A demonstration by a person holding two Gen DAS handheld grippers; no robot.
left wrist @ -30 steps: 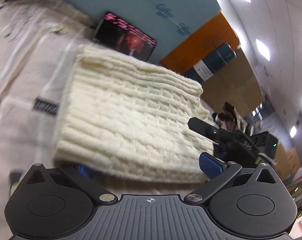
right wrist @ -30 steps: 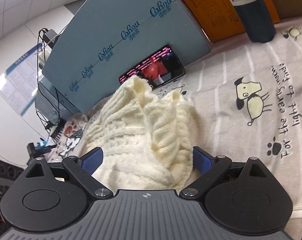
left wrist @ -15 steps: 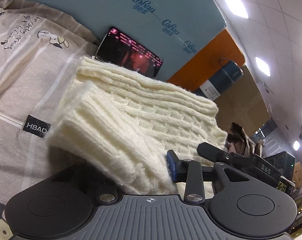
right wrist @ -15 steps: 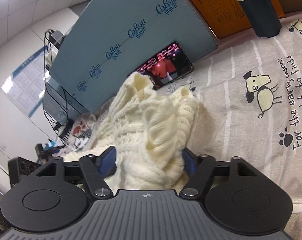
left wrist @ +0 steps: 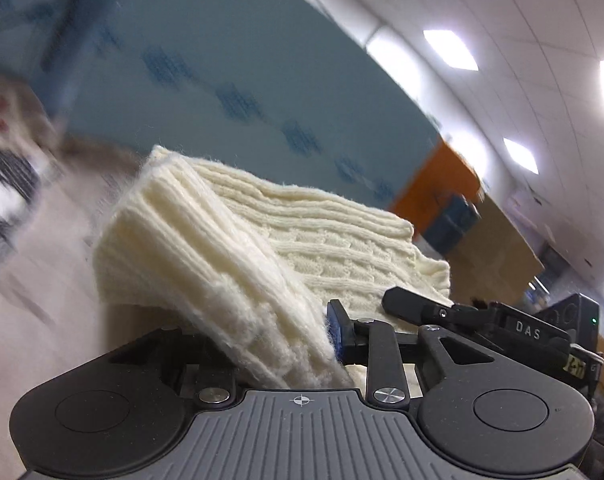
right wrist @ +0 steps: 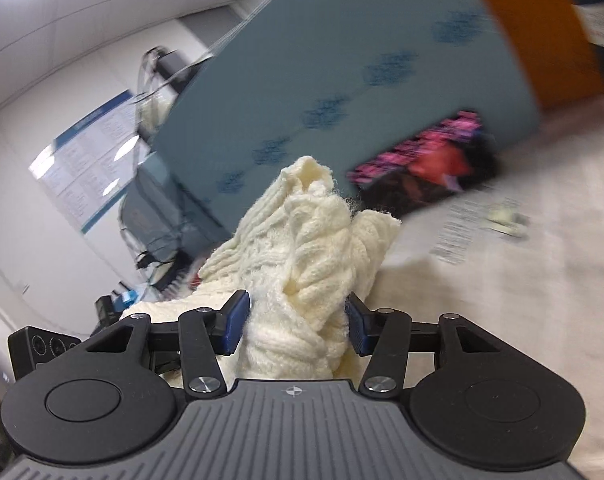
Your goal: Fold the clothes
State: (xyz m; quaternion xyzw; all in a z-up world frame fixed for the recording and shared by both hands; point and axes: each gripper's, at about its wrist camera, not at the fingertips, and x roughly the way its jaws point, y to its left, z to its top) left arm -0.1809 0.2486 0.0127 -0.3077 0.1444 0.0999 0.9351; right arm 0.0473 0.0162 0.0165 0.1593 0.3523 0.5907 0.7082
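A cream cable-knit sweater (left wrist: pixel 285 236) is folded into a thick stack. My left gripper (left wrist: pixel 277 344) is shut on its near edge, and the knit bulges over the hidden left finger. My right gripper (right wrist: pixel 295 320) is shut on a bunched end of the same sweater (right wrist: pixel 318 256), which rises between the blue pads (right wrist: pixel 233 320). The sweater is lifted off the striped printed cloth (right wrist: pixel 522 280). The other gripper (left wrist: pixel 502 328) shows at the right of the left wrist view.
A large blue foam board (right wrist: pixel 342 100) stands behind, with a lit phone (right wrist: pixel 430 168) leaning on it. An orange box (left wrist: pixel 442 180) and a dark bottle (left wrist: pixel 450 224) stand farther right. Cables and equipment (right wrist: pixel 153 240) sit at the left.
Both grippers closed on the sweater, from open one second ago. They have lifted and swung it, so both views tilt upward and blur.
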